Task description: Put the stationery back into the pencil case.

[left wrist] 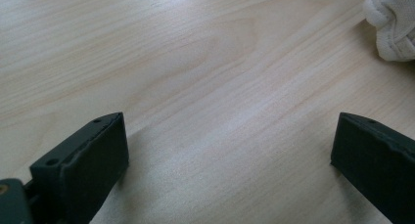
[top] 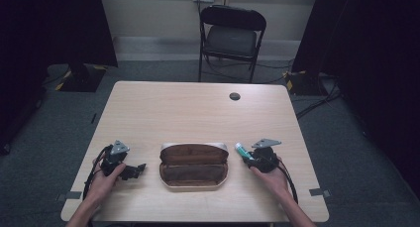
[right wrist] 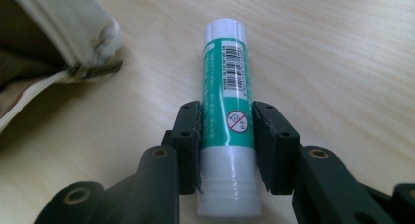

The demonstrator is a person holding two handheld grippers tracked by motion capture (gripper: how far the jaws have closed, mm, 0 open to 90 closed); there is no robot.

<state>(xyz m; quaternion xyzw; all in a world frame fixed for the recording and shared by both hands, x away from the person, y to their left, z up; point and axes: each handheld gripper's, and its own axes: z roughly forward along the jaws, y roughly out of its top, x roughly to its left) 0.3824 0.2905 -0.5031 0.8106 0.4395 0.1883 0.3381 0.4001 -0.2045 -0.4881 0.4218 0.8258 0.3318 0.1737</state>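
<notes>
The right gripper (right wrist: 226, 136) clamps a green-and-white glue stick (right wrist: 228, 116) just beside the open brown zip-up pencil case (top: 194, 166). Best lift it level before swinging over the pocket; the left gripper (left wrist: 230, 170) gapes empty above the table.

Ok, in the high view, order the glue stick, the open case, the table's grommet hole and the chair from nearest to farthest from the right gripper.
1. Glue stick, held in the right gripper.
2. Open case, just to its left.
3. Grommet hole, farther up the table.
4. Chair, beyond the table's far edge.

Open case (top: 193, 166) mid-table between left gripper (top: 140, 167), right gripper (top: 246, 155).
</notes>
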